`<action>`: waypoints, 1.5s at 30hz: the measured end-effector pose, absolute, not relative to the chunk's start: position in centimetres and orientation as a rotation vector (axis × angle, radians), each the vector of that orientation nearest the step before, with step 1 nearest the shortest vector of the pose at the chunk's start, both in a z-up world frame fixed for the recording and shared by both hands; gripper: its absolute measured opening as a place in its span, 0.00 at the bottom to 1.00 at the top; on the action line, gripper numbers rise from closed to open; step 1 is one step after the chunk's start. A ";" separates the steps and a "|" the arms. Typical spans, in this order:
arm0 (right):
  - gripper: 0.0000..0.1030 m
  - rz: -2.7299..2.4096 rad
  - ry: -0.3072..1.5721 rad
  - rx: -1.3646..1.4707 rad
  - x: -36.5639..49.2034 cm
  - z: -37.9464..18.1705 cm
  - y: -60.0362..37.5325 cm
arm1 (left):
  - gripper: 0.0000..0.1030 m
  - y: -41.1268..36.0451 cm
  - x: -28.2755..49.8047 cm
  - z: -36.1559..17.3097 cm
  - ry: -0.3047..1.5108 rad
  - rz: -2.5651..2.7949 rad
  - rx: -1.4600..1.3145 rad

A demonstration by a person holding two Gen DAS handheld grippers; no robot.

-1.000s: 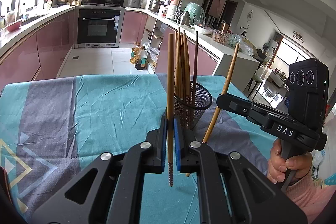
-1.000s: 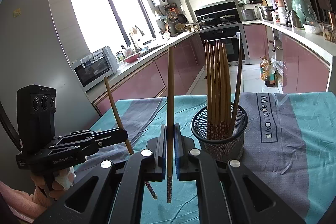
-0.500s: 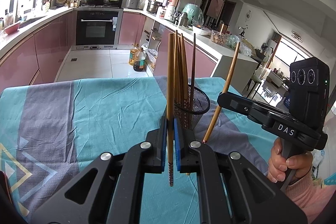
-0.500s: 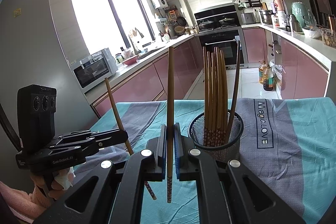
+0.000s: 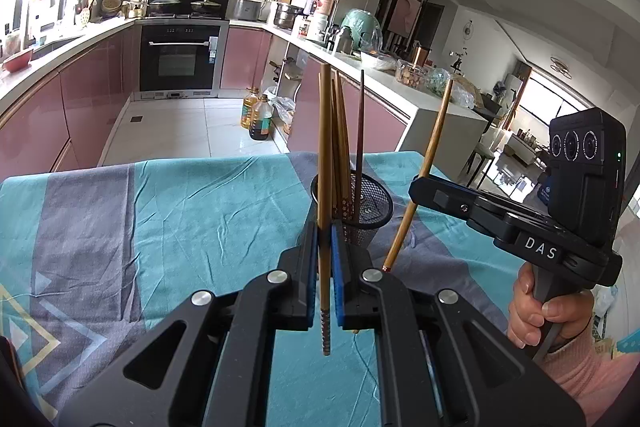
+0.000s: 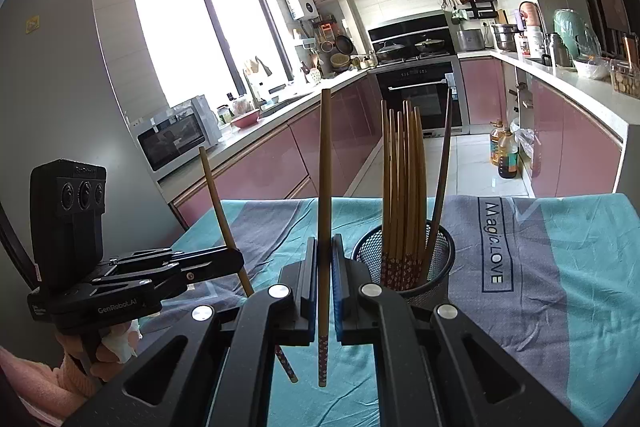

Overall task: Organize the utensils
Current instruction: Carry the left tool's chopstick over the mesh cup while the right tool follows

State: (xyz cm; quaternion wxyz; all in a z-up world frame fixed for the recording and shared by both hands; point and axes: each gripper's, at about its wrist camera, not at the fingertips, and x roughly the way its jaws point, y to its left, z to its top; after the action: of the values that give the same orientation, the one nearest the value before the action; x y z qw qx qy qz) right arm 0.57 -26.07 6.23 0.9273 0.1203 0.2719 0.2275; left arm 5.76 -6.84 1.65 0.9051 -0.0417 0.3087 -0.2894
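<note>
Left wrist view shows the left gripper [image 5: 325, 279] with its jaws clamped on one bamboo chopstick [image 5: 325, 155], which stands nearly upright, its patterned end hanging below the blue pads and its plain end rising above them. Just beyond the fingers, and slightly to the right in this view, stands the black mesh holder [image 5: 370, 201] on the teal and grey tablecloth [image 5: 180, 219], already carrying a bunch of chopsticks and one darker stick. The held stick's long axis runs about parallel to those stored ones, so the coming move looks to me like a short carry forward over the rim and then a drop, patterned end first. The right gripper [image 5: 420, 183] also shows here from the side, jaws closed on a second chopstick [image 5: 434, 143] that leans, with the holder between the two tools. Right wrist view gives what the first cannot: the right gripper's own stick [image 6: 325, 227] stands upright between its pads, the holder [image 6: 438, 263] sits just ahead and to the right, and its open mouth is visibly crowded on the near side. It also shows the left gripper [image 6: 236, 259] off to the left, gripping its stick at a slant. Both tools seem about equally near; which goes first I cannot tell.
</note>
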 end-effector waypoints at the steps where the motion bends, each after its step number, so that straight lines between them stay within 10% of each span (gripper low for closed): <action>1: 0.05 0.465 0.556 0.245 0.6 6.3 -26.1 | 0.07 -6.9 5.8 1.7 0.637 -0.600 -0.086; 45: 0.05 0.455 0.548 0.247 1.3 6.1 -26.9 | 0.07 -8.4 6.8 2.4 0.627 -0.633 -0.075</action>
State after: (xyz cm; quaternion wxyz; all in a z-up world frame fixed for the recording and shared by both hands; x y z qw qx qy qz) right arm 1.34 -26.95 6.10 0.9297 0.1208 0.2676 0.2223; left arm 6.85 -8.45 2.39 0.9018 -0.0361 0.3031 -0.3060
